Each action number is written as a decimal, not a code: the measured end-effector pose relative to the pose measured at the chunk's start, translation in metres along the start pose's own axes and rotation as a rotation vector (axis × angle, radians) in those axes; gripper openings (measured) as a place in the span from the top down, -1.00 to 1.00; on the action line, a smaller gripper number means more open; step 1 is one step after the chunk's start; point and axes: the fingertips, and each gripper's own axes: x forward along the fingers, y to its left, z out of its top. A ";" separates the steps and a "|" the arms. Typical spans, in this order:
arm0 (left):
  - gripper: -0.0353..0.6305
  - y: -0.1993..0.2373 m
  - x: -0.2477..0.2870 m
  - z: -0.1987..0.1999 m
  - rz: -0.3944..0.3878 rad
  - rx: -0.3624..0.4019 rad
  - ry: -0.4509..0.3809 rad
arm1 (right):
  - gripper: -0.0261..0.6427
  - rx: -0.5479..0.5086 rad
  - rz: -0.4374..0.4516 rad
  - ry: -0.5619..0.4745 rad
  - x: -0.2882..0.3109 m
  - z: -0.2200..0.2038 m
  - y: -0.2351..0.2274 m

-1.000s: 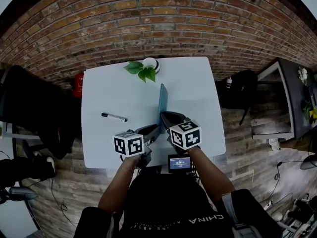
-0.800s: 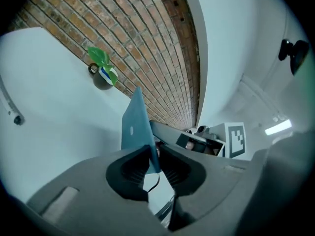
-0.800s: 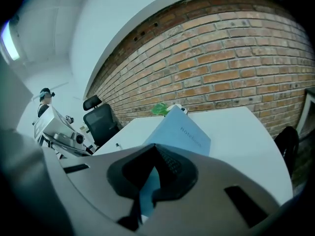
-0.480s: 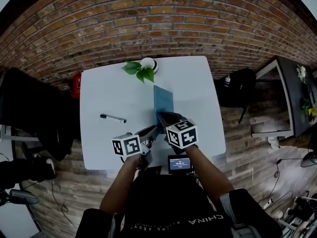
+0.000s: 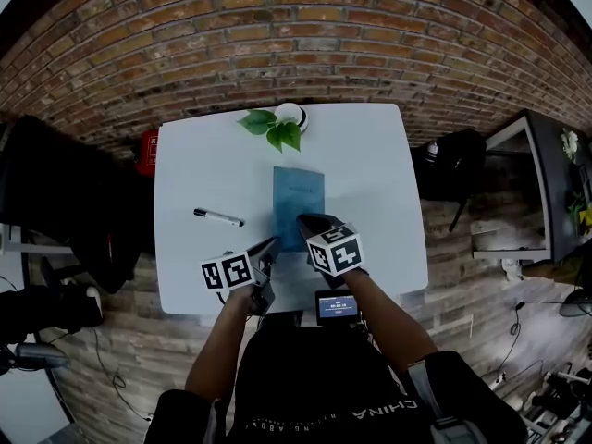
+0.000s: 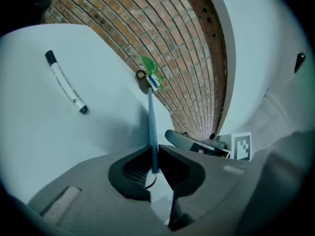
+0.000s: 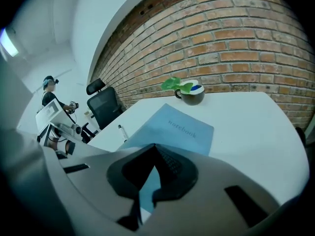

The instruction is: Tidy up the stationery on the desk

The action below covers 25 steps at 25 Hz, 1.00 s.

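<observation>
Pinching the near edge of the blue notebook (image 7: 177, 127), the left gripper (image 6: 153, 150) has its jaws closed tight on it. The right gripper (image 7: 153, 147) has its jaws closed too. I think they hold the same near edge, but it is dark in there, so I am not sure.

A second ago the notebook stood up on its thin side. Half a second ago it was tipping over. Now it lies flat on the white desk (image 5: 370, 174) with its cover up, and the word "notebook" shows. It sits near the middle of the desk. Its far end points at the little plant pot (image 5: 289, 117) by the brick wall.

The pen (image 5: 218, 217) lies on the desk to the left, well apart from the notebook. Nothing touches it.

So the notebook looks laid down in its place. I would say that part is almost done, and the two grippers only need to let go. The pen has not been tidied yet, so my guess is that it comes next.
</observation>
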 end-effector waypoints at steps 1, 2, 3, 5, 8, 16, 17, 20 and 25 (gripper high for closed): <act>0.74 0.007 -0.001 -0.001 0.012 -0.016 -0.002 | 0.89 0.003 -0.011 0.010 0.002 -0.004 -0.004; 0.74 0.014 -0.003 -0.002 0.023 -0.034 -0.003 | 0.89 0.006 -0.021 0.020 0.003 -0.008 -0.008; 0.74 0.020 -0.004 -0.003 0.033 -0.052 -0.004 | 0.89 0.010 -0.029 0.030 0.005 -0.012 -0.012; 0.74 0.032 -0.008 -0.006 0.049 -0.090 -0.005 | 0.89 0.021 -0.039 0.045 0.007 -0.019 -0.017; 0.74 0.045 -0.010 -0.009 0.068 -0.122 0.005 | 0.89 0.031 -0.052 0.062 0.010 -0.027 -0.021; 0.72 0.062 -0.012 -0.020 0.161 0.030 0.130 | 0.89 0.018 -0.057 0.112 0.019 -0.046 -0.022; 0.72 0.064 -0.013 -0.023 0.176 0.055 0.149 | 0.89 0.016 -0.056 0.117 0.019 -0.047 -0.022; 0.72 0.069 -0.014 -0.027 0.204 0.100 0.172 | 0.89 0.016 -0.056 0.131 0.019 -0.051 -0.023; 0.72 0.071 -0.016 -0.031 0.184 0.098 0.180 | 0.89 0.038 -0.053 0.139 0.017 -0.060 -0.024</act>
